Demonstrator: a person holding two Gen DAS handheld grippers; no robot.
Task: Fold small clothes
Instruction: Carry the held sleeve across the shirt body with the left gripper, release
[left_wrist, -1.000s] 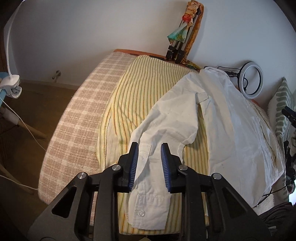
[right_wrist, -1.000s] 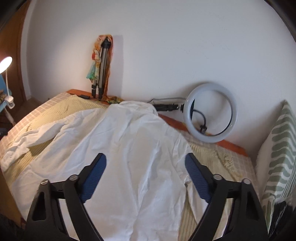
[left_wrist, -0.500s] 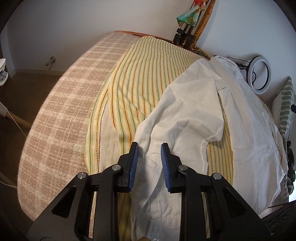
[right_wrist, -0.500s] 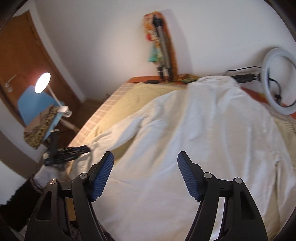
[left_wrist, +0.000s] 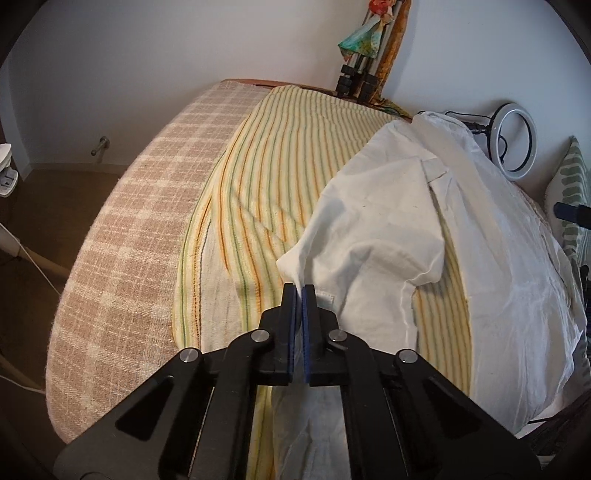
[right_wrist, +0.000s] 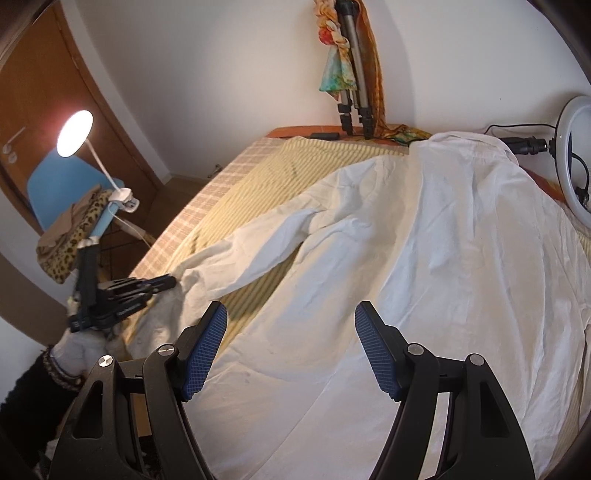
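Note:
A white long-sleeved shirt (right_wrist: 436, 251) lies spread on a yellow striped cloth (left_wrist: 280, 170) on the bed. Its left sleeve (left_wrist: 369, 236) runs toward the near edge. My left gripper (left_wrist: 300, 290) is shut on the sleeve's edge near the cuff and pinches a ridge of fabric; it also shows in the right wrist view (right_wrist: 162, 283) at the sleeve's end. My right gripper (right_wrist: 291, 343) is open and empty, hovering over the shirt's lower body.
A beige checked blanket (left_wrist: 140, 221) covers the bed's left side. A ring light (right_wrist: 576, 155) and a tripod (right_wrist: 354, 74) stand at the wall. A lit lamp (right_wrist: 75, 133) and a blue chair (right_wrist: 59, 188) stand at the left. A green-patterned pillow (left_wrist: 574, 199) lies at the right.
My left gripper has closed from open around the sleeve to shut on its edge. My right gripper has swung left and lower over the shirt, still open.

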